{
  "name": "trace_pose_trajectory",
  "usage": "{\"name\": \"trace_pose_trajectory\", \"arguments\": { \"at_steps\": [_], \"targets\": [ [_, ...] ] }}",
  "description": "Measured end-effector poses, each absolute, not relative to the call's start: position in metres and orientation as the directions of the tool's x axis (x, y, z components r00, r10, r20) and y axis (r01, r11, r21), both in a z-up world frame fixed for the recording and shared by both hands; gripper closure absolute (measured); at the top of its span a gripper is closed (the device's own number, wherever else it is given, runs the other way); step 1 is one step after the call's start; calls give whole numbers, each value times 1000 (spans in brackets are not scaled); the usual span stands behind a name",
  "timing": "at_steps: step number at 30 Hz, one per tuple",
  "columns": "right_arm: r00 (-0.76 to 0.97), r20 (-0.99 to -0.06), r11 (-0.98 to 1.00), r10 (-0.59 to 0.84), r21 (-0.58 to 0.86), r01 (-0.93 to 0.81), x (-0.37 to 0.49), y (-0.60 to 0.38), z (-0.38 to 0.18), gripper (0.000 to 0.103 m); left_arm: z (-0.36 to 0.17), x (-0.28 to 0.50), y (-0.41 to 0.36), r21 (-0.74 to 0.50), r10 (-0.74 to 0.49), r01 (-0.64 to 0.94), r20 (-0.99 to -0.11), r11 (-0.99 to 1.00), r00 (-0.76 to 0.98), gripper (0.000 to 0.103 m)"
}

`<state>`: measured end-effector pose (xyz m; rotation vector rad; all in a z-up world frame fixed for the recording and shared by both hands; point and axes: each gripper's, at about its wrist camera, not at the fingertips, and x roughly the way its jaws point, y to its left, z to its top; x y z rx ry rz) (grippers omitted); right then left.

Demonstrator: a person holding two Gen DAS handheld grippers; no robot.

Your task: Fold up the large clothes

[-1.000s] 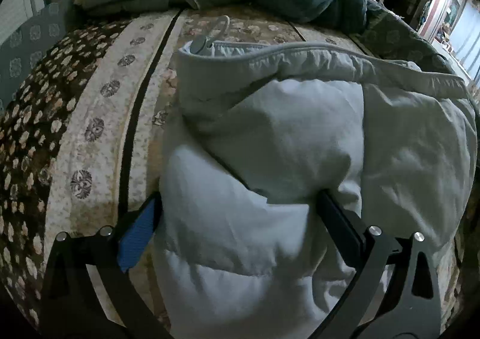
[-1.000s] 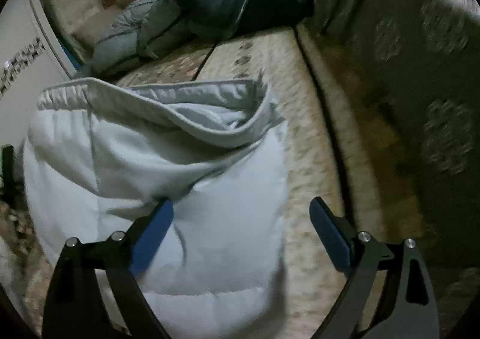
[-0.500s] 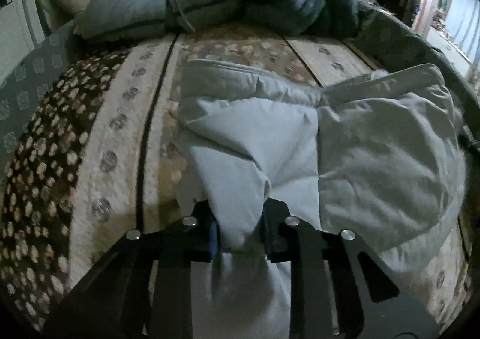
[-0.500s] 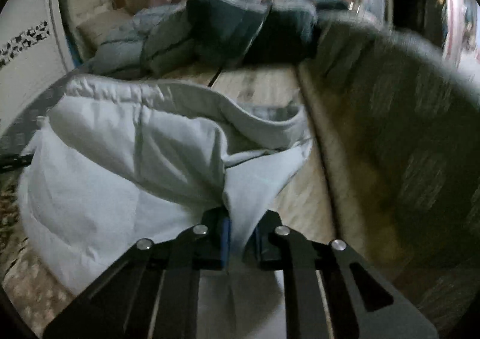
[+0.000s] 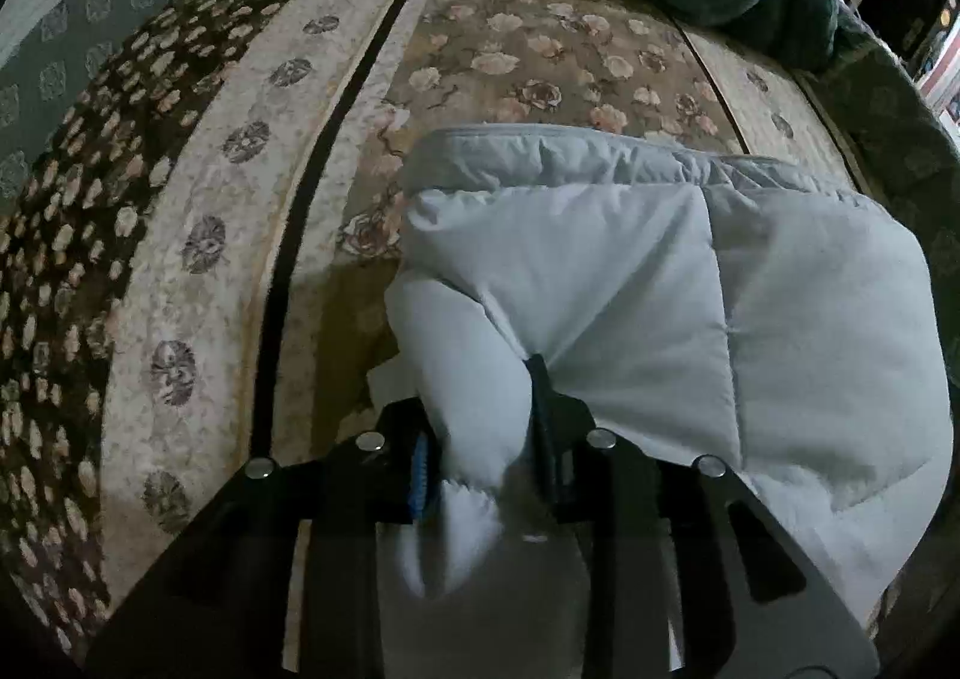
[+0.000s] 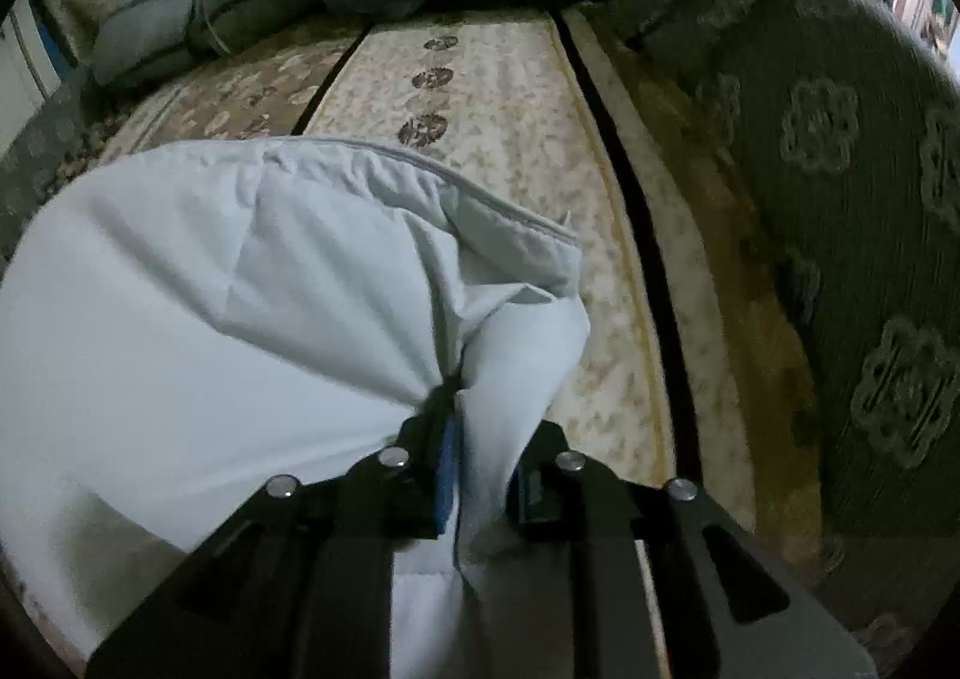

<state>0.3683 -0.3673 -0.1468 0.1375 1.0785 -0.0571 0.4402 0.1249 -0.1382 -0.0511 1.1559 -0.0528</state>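
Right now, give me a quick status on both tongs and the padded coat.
Left tongs and right tongs each pinch a fold of the pale padded coat, jaws easing open. Coat bunched on the patterned bedcover. Nothing in the way.

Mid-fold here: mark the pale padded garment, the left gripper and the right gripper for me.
pale padded garment (image 5: 600, 271), left wrist view, on its quilted top panel.
left gripper (image 5: 483, 421), left wrist view, midway between its fingertips, on the pinched fold.
right gripper (image 6: 486, 439), right wrist view, midway between its fingertips, on the pinched corner.
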Motion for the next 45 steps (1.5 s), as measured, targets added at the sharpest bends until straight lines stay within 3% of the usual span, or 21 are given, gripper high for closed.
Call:
{"name": "trace_pose_trajectory", "arguments": {
  "at_steps": [2,4,6,7,16,19,20,22,23,24,26,31,36,45],
  "targets": [
    [455,-889,990,45,100,98,365,-374,-135,79,-126,435,121,-26,-30,16,-908,1000,418,63],
    [472,-881,992,37,88,87,352,-378,-117,67,-120,428,121,0,-7,18,-904,1000,426,50],
    [515,-857,991,24,86,98,343,-384,-102,42,-113,413,127,39,25,22,-897,999,442,27],
    [543,-839,991,25,93,99,335,-385,-91,40,-110,407,132,49,35,21,-893,999,449,24],
    [587,-801,990,117,144,1,323,-330,-54,34,-64,369,96,-49,-68,52,-856,997,512,19],
    [586,-800,990,132,136,-37,330,-294,-58,34,-58,362,54,-41,-91,107,-849,993,521,23],
    [584,-799,988,142,146,-42,332,-287,-61,34,-59,363,42,-63,-117,123,-855,990,505,29],
    [582,-794,982,176,187,-42,338,-271,-66,35,-68,368,17,-115,-173,150,-869,982,464,36],
    [580,-793,979,188,201,-43,340,-266,-70,43,-72,372,6,-118,-177,157,-873,981,454,42],
    [570,-795,975,205,218,-47,344,-260,-74,63,-76,376,-5,-100,-163,163,-879,982,447,51],
    [540,-811,971,222,235,-46,353,-250,-85,87,-86,387,-20,-62,-127,160,-889,985,440,54],
    [503,-843,979,189,200,-31,377,-238,-112,91,-115,418,-30,-16,-59,129,-940,991,335,56],
    [432,-885,981,174,194,3,405,-241,-141,101,-131,436,-38,66,17,155,-954,986,299,61],
    [276,-949,988,151,155,-9,450,-233,-170,103,-161,473,-33,0,-21,157,-991,988,132,63]
  ]
}}
